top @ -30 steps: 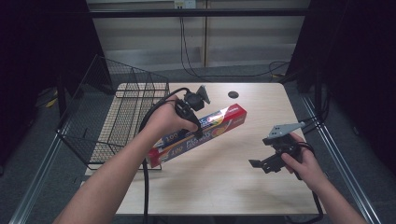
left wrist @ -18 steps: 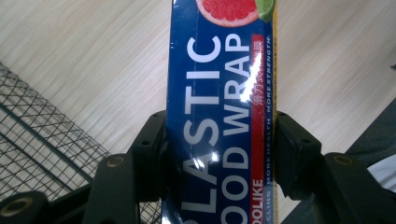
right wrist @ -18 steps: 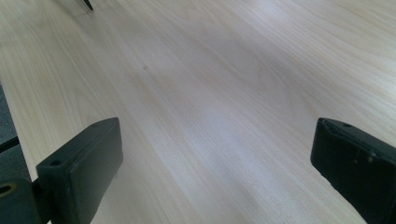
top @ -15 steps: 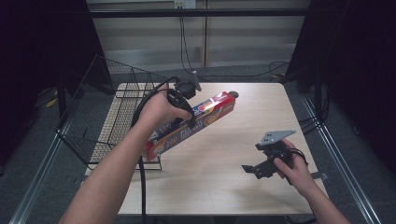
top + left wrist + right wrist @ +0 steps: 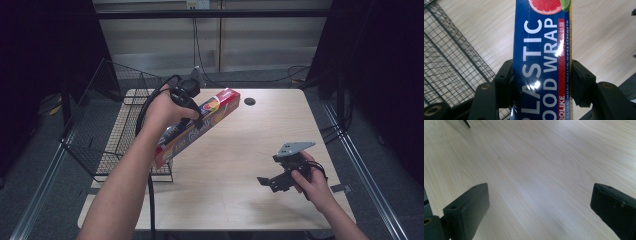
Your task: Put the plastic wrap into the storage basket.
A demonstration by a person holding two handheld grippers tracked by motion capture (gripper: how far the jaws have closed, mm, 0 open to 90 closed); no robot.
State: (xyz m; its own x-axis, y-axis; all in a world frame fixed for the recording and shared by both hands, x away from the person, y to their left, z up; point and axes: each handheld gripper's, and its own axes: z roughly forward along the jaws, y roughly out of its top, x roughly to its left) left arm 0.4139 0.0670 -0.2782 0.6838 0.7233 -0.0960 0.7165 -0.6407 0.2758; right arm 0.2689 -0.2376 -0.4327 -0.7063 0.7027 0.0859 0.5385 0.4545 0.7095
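Observation:
A long blue and red plastic food wrap box (image 5: 197, 127) hangs tilted above the table's left half, its lower end over the wire basket's edge. My left gripper (image 5: 192, 117) is shut on the middle of this box (image 5: 541, 62), both jaws pressing its long sides. At the table's right front, my right gripper (image 5: 272, 182) hovers low over bare wood, its jaws wide apart with nothing between them (image 5: 537, 202).
A black wire basket (image 5: 107, 125) stands along the table's left edge. A small dark round hole (image 5: 250, 101) marks the tabletop (image 5: 260, 135) near the back. Cables trail from both grippers. Dark curtains flank the table.
My left gripper has carried the wrap box up and leftward, toward the basket. The right hand has drawn slightly back toward the table's front right.

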